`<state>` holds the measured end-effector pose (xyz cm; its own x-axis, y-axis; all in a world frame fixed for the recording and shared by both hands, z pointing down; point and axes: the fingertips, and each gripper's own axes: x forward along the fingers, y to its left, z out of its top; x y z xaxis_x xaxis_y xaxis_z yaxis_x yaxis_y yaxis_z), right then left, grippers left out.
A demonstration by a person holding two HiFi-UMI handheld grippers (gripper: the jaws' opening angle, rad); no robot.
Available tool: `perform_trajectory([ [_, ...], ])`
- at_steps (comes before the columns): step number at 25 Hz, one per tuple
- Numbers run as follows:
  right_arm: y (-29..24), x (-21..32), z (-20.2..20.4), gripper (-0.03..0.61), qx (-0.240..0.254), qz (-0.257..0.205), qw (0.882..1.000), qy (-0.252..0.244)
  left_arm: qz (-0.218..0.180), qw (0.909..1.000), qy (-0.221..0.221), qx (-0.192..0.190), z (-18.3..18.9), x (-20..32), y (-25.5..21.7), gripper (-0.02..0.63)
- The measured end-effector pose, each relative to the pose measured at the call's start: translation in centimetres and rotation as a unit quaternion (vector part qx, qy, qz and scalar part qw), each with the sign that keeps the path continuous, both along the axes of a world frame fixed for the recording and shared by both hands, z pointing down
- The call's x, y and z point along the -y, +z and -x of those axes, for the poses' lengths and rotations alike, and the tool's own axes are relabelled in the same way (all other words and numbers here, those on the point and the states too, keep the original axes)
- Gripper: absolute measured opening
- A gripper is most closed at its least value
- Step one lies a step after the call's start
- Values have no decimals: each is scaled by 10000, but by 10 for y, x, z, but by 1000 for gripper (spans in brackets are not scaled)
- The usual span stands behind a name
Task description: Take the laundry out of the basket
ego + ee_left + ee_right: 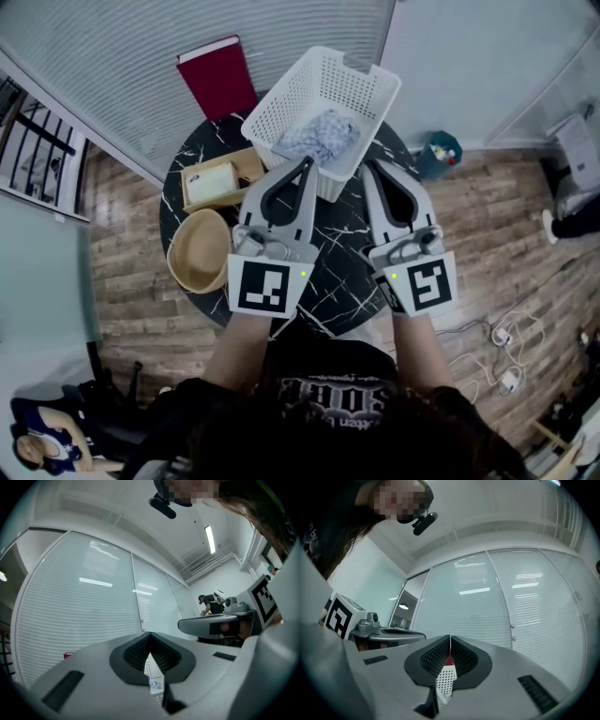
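A white perforated laundry basket [367, 92] stands at the far side of the round black marble table [333, 272]. A crumpled pale blue-and-white cloth [319, 137] lies inside it. My left gripper [307, 162] is shut and empty, its tip at the basket's near wall just below the cloth. Beside it, my right gripper [367, 167] is also shut and empty, its tip by the basket's near right corner. In the left gripper view the jaws [150, 633] meet, with a sliver of basket [151, 670] in the gap behind them. The right gripper view shows the same: closed jaws [450, 637] and a strip of basket [444, 682].
A wooden box [251, 159] holding a pale item sits at the table's left. A woven bowl [199, 249] is at its near left edge. A dark red book [217, 77] leans behind the table. A teal bin [440, 152] stands on the floor to the right.
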<state>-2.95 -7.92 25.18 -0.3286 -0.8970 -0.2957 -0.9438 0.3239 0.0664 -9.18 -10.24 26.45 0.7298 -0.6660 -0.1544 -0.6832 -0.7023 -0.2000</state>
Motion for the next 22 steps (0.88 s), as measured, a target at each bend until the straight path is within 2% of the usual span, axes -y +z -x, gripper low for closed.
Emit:
perform_trajectory([
  [7,10,34,-38,28,-128,204,9988,-434,80,9982,-589,45,-30,24,1,-2],
  [14,19,61,-65,28,-91,296,9953,-922,114,9948,-985,220,-61,46,11,-2],
  [22,23,85,-78,28,-69,344,9909,-1297,18,9919,-1118,598,-84,68,15,-2],
])
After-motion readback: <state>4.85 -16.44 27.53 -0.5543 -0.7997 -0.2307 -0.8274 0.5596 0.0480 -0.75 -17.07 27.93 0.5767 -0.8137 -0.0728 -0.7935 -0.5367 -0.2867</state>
